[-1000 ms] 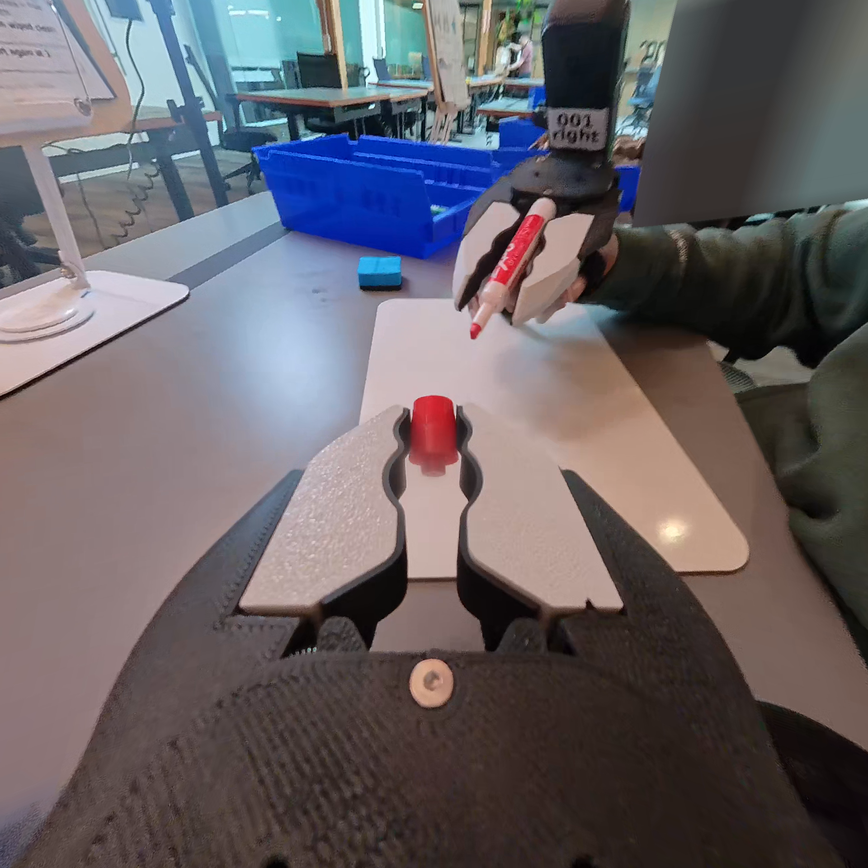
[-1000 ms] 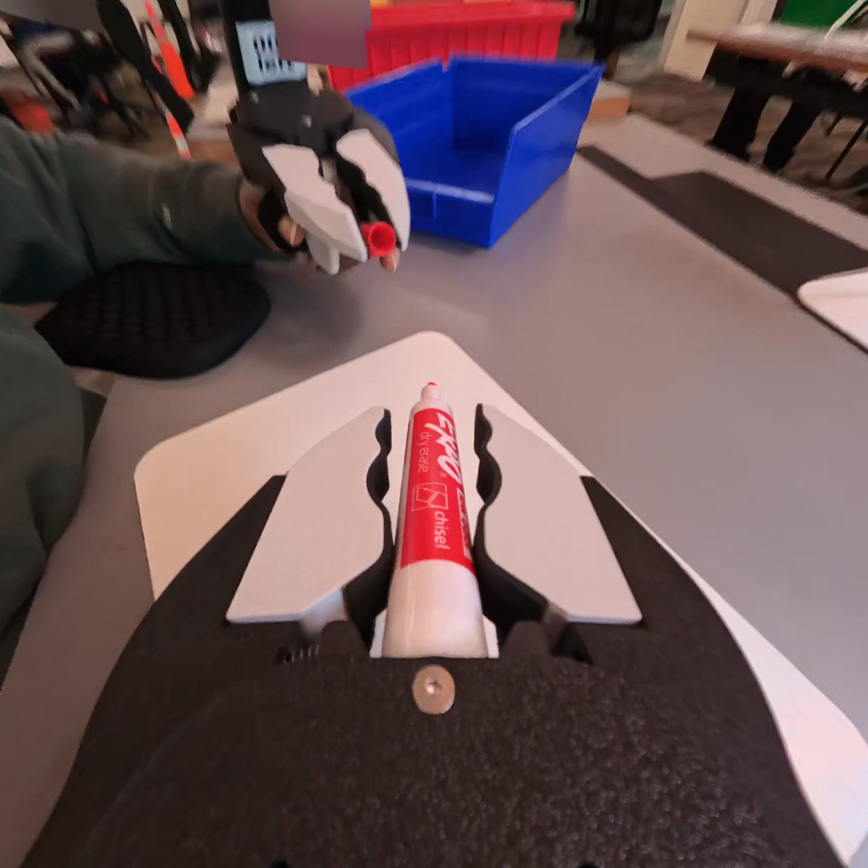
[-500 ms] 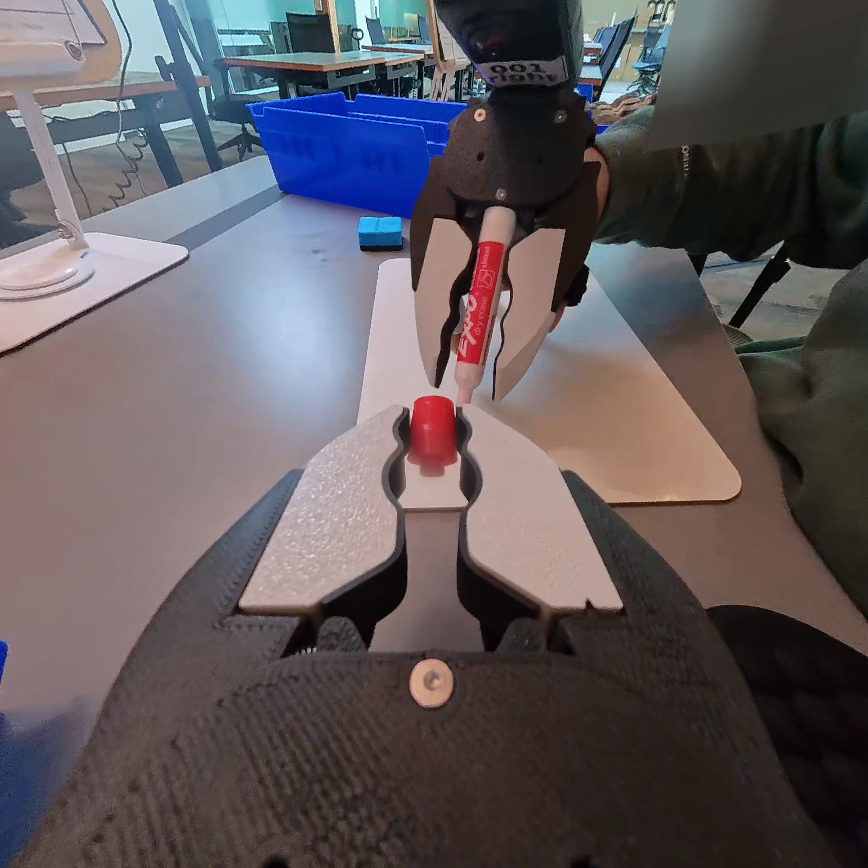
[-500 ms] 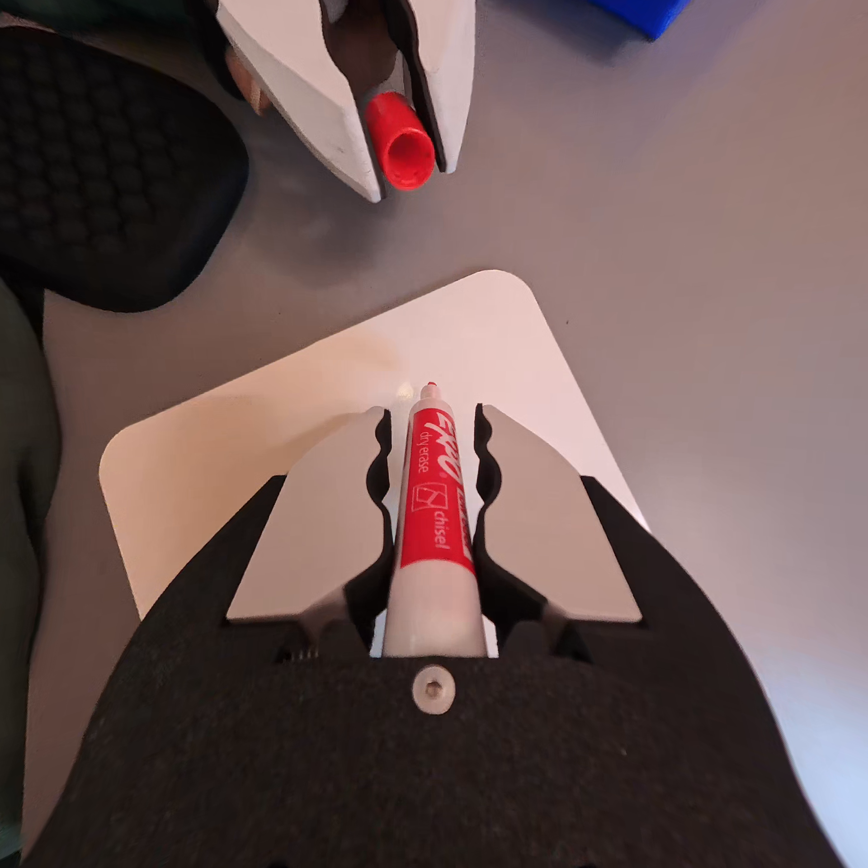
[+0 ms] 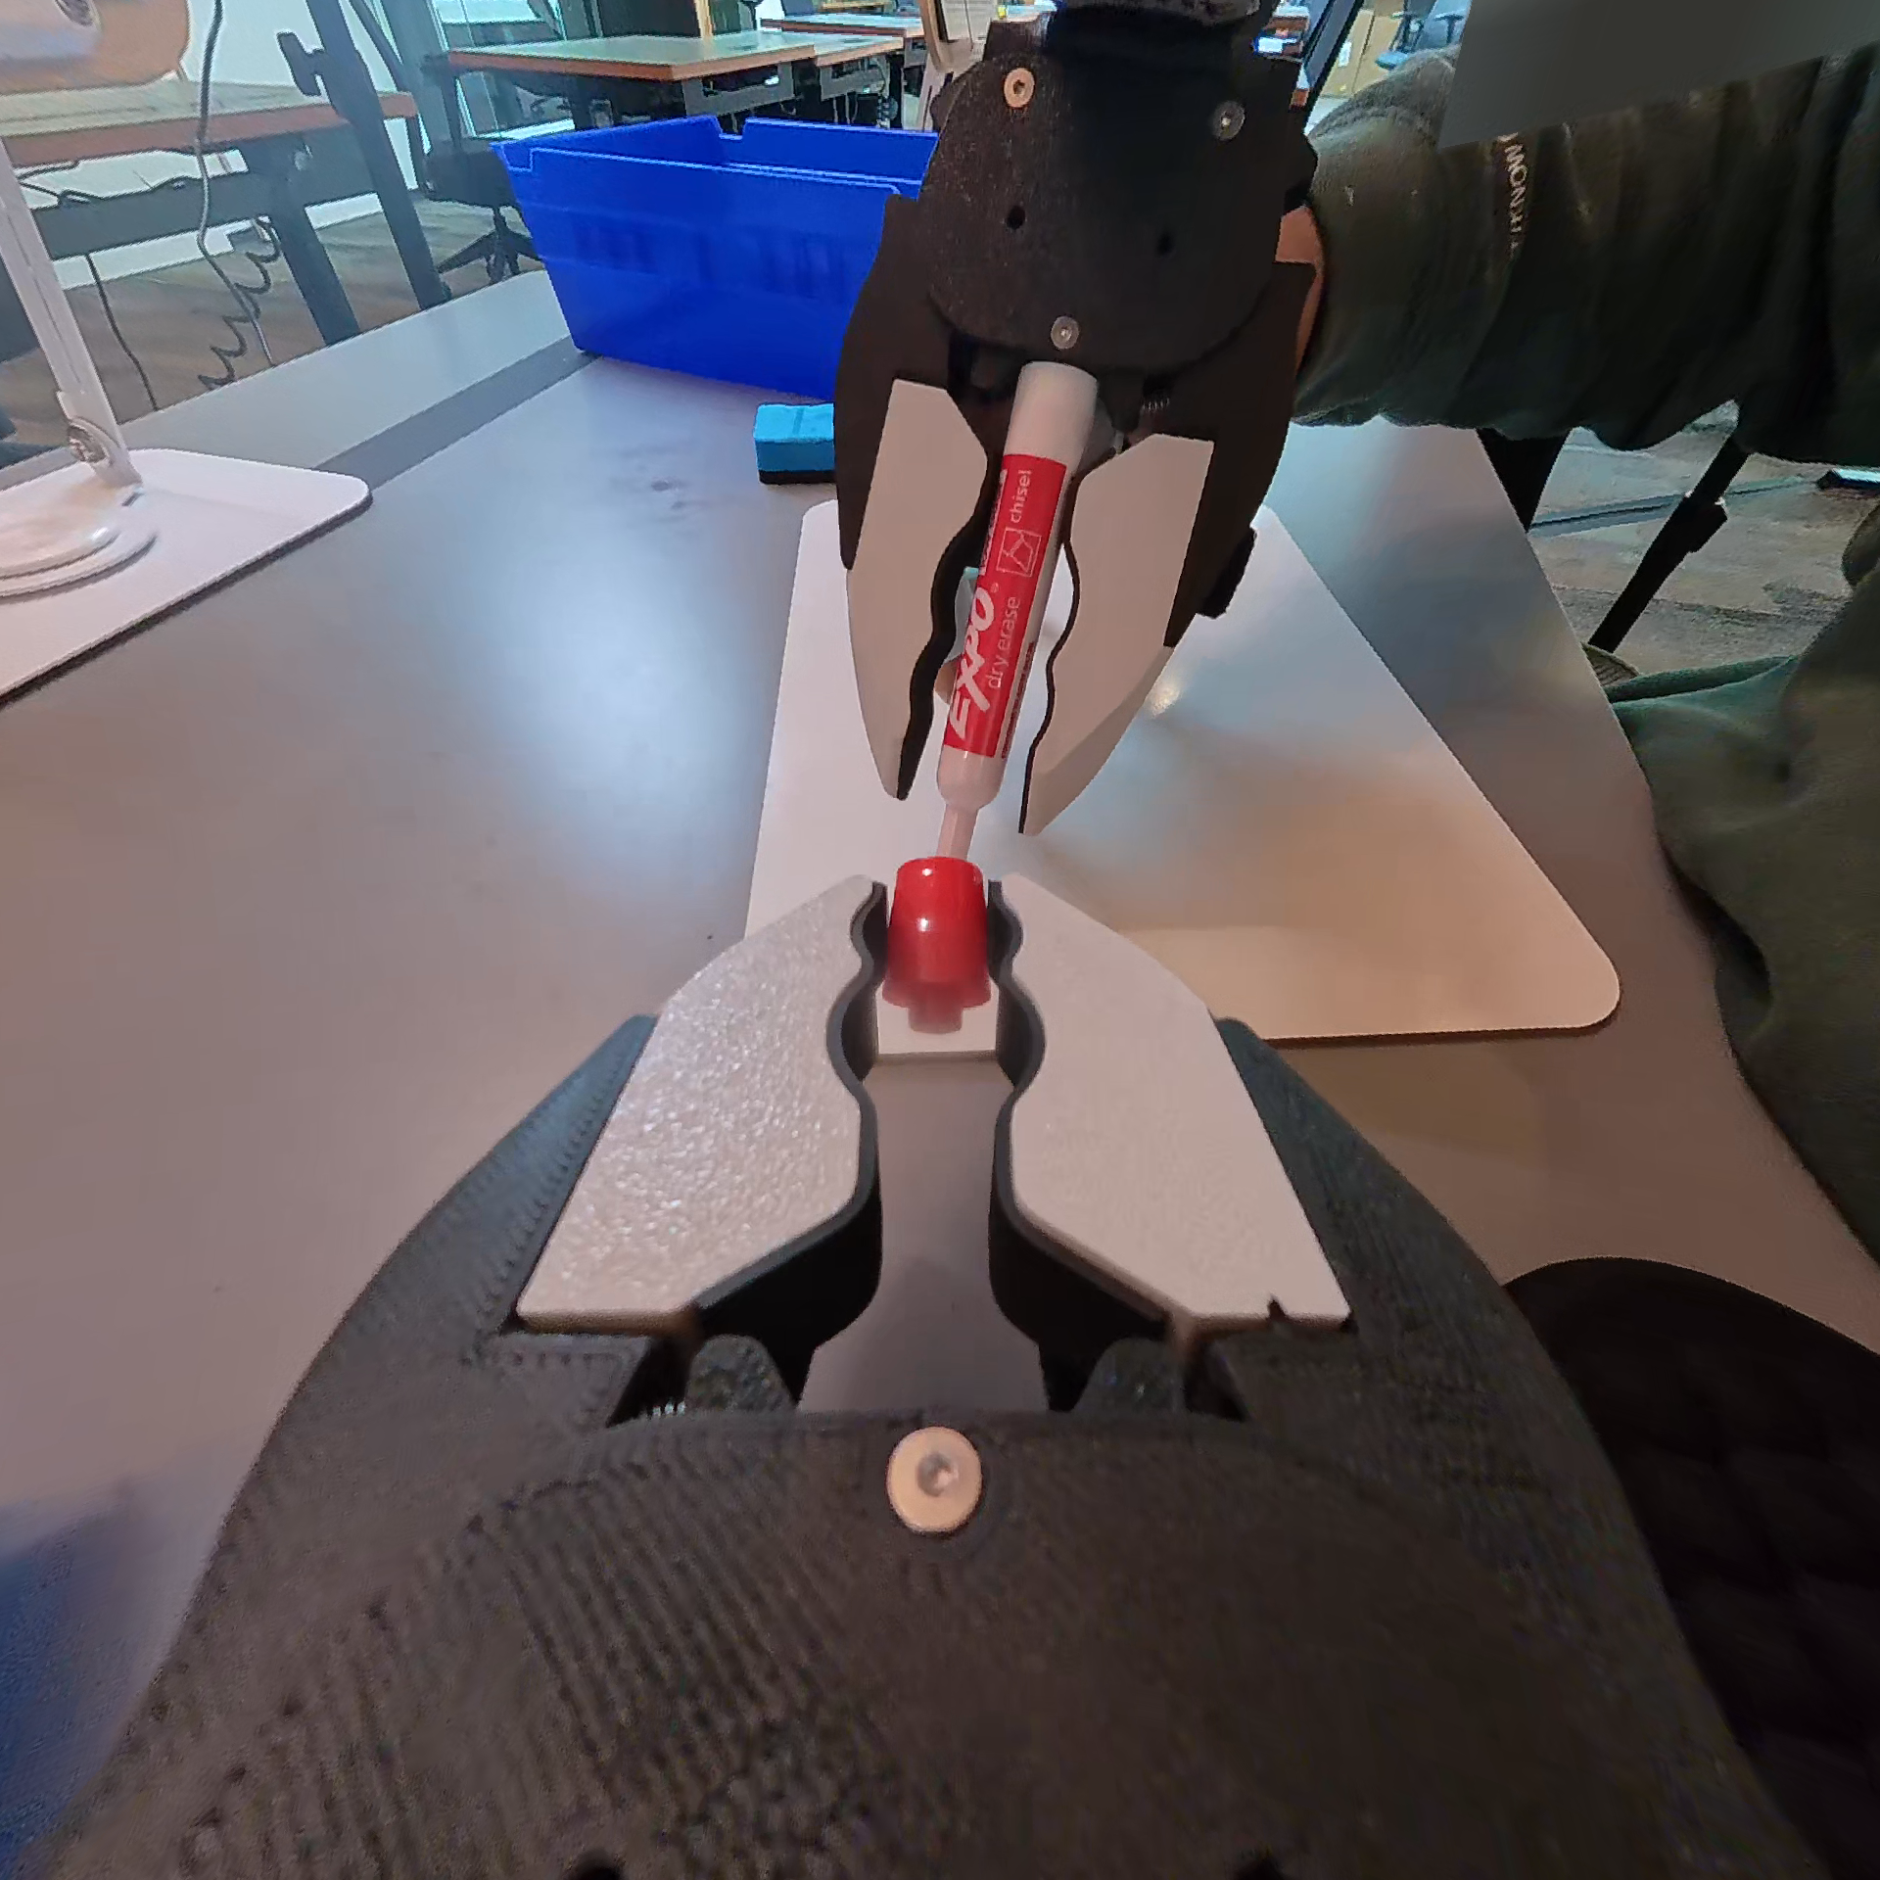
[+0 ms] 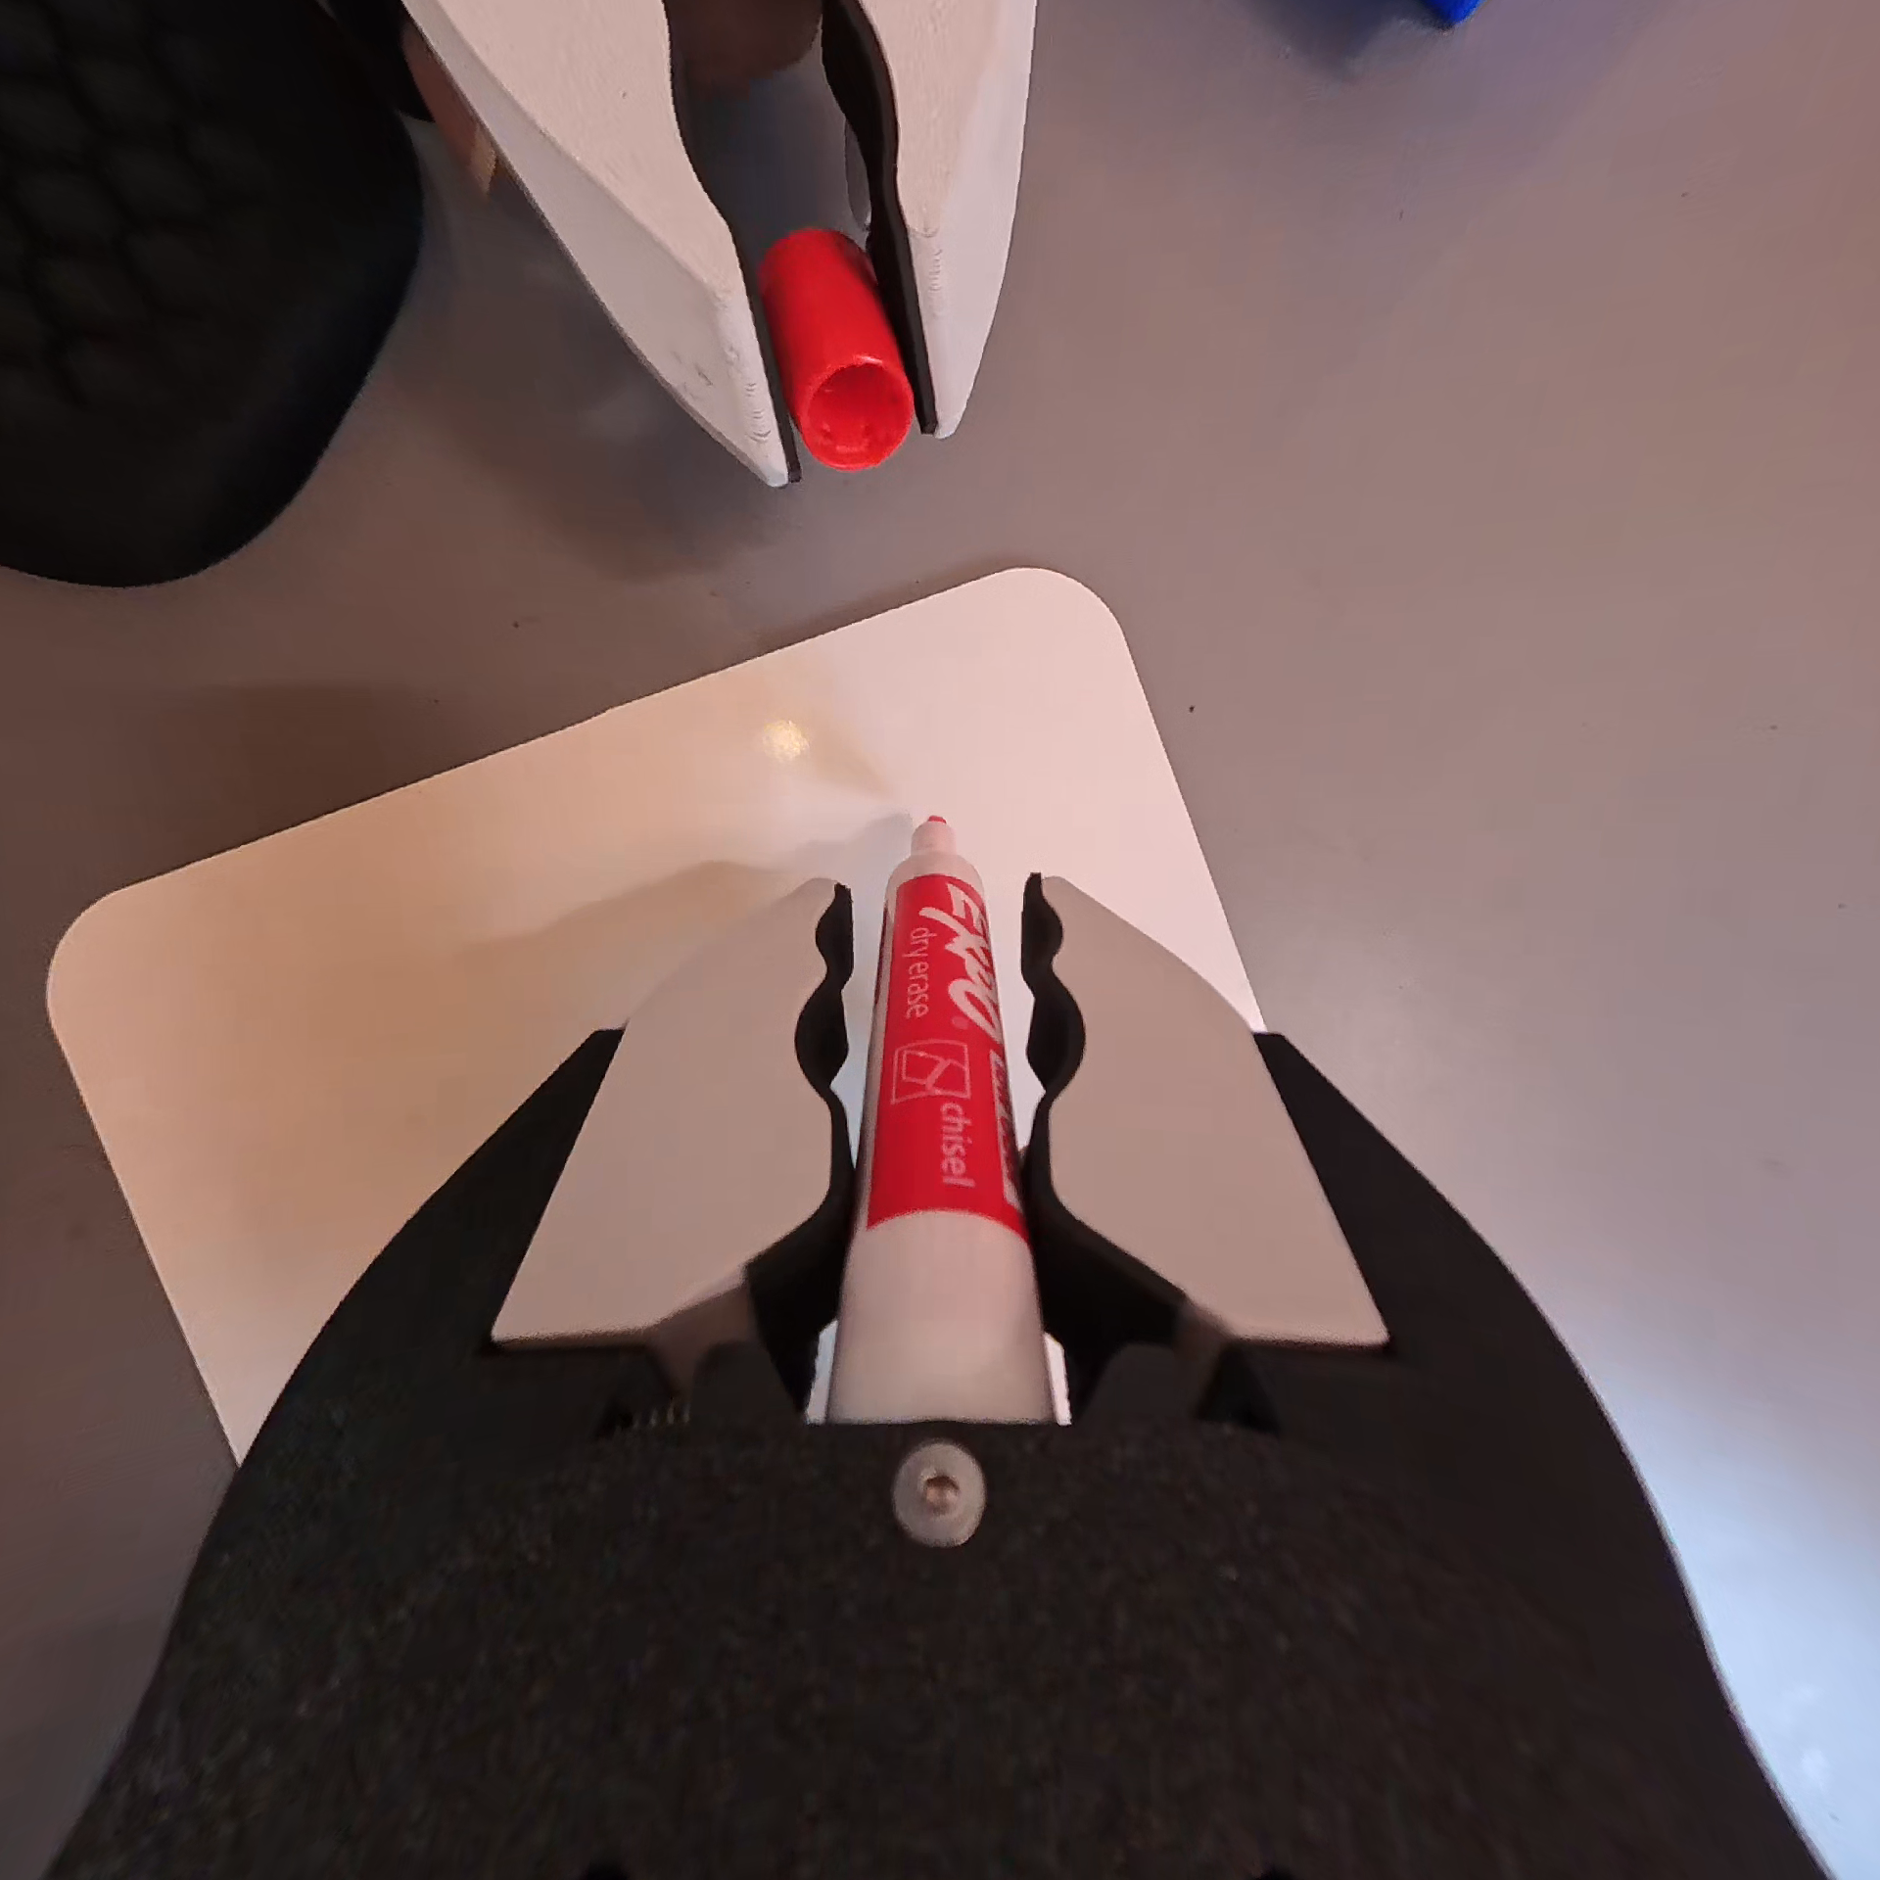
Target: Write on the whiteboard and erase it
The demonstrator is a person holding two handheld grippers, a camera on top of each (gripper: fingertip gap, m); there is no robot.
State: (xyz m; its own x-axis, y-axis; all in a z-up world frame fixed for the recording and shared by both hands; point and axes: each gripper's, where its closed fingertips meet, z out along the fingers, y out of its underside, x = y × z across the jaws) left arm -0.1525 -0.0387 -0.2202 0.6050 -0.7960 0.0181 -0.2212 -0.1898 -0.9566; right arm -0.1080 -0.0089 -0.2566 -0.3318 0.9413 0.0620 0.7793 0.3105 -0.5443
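While the left gripper pinches the red cap at the whiteboard's near edge, the right gripper clamps the uncapped marker tip-down over its near end: writing step, apparently unstarted; next, press tip and stroke.

Right tool: black body, pale fingers, closed on a red-and-white dry-erase marker gripped low on its barrel; the uncapped red tip pointed down over the whiteboard. Whiteboard: white, round-cornered, flat on the grey counter. Left tool: at the top edge, its fingertips clamped a red marker cap, open end toward the camera. Black textured pad: upper left corner.
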